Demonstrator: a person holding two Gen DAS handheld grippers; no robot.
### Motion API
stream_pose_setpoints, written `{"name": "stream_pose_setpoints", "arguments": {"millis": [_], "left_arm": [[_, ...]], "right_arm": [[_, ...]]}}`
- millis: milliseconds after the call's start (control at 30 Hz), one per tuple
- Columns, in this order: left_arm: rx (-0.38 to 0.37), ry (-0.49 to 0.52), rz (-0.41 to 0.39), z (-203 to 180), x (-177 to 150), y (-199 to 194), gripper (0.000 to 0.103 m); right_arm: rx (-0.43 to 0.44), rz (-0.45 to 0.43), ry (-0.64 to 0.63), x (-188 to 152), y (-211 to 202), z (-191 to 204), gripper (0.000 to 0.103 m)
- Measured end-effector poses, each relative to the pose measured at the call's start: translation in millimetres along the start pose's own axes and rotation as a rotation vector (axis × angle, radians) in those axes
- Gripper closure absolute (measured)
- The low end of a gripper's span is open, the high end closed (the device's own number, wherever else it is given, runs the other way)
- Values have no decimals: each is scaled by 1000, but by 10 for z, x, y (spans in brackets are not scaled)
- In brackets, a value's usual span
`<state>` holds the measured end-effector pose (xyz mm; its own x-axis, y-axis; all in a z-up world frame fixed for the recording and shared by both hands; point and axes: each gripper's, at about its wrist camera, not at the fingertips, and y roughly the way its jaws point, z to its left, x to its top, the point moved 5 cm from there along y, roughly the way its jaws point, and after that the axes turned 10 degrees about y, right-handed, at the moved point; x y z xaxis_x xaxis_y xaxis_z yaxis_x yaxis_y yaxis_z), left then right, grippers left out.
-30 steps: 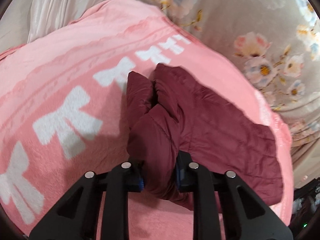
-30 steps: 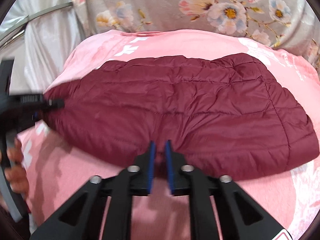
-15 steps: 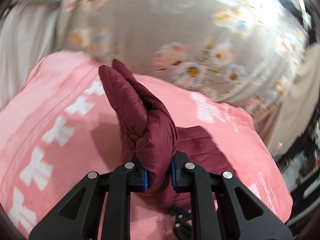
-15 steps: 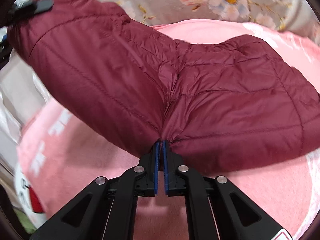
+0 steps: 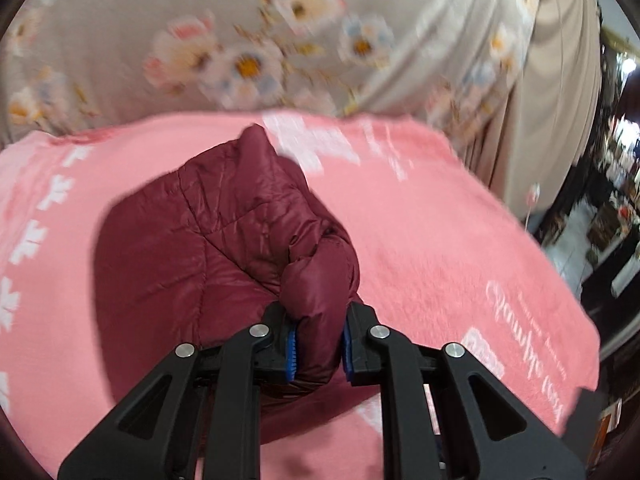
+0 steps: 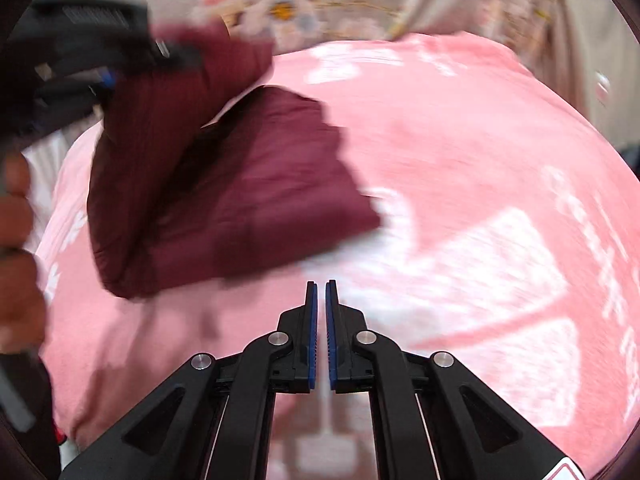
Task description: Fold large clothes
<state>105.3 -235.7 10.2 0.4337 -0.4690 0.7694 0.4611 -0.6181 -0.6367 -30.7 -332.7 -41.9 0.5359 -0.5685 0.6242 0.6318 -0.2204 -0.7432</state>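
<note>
A maroon quilted jacket (image 5: 200, 248) lies bunched on a pink blanket (image 5: 440, 240). My left gripper (image 5: 318, 344) is shut on a thick fold of it, which bulges up between the blue pads. In the right wrist view, the jacket (image 6: 240, 184) hangs folded over from the left gripper (image 6: 176, 56) at the upper left, its lower part resting on the blanket (image 6: 460, 160). My right gripper (image 6: 321, 292) sits over bare blanket, to the right of the jacket and apart from it. Its jaws are opening, with only a thin gap and nothing between them.
Floral grey bedding (image 5: 240, 40) lies beyond the blanket. A beige curtain (image 5: 560, 120) and dark room clutter (image 5: 616, 220) are at the right. A person's hand (image 6: 16, 240) shows at the left edge. The blanket's right half carries white print.
My left gripper has carried its end of the jacket up and across to the right, folding it over. My right gripper has let go of the jacket's edge and moved right onto bare blanket.
</note>
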Motion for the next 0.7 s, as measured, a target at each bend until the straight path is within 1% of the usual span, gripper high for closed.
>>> {"name": "stream_pose_setpoints", "arguments": {"millis": [33,167,267,333,367,400,433,467,500,533,567,600,633,667,700], "left_arm": [[0,9,36,-99,-55,184,88],[26,28,121,-291,-280,649,88],[30,26,157,-351,-374,804,88],[19,13,173,-341,-393,851,86],[7,3,173,-332,-383,846,81],[-32,-14,171,-321,-376,817,76],[-88,-42,167,-302,-356,756,68],[-125,-68,164,-280,-325,710,64],[-181,-113,150,-230,-278,582,61],[-221,-143,128,-181,-226,464,54],[-266,-177,86,-92,-138,268,44],[-281,-195,48,-25,-68,129,40],[-281,-212,-6,90,25,-62,34],[-263,-219,-46,190,95,-195,32],[-217,-216,-94,337,184,-369,32]], "right_arm": [[-14,-3,17,-12,-4,-123,98],[-32,7,67,-83,29,-453,98],[-29,18,88,-103,99,-562,98],[-21,23,97,-102,129,-588,98],[-14,23,102,-98,146,-596,98],[-10,23,102,-113,133,-559,98],[-4,21,103,-106,126,-555,98],[4,16,100,-88,111,-538,97],[9,11,95,-66,99,-513,96],[15,2,90,-21,87,-491,92],[22,-12,85,31,44,-463,91],[28,-23,82,92,23,-444,90],[45,-41,78,165,-25,-413,90],[68,-55,78,255,-63,-375,89],[89,-63,78,310,-100,-337,89]]}}
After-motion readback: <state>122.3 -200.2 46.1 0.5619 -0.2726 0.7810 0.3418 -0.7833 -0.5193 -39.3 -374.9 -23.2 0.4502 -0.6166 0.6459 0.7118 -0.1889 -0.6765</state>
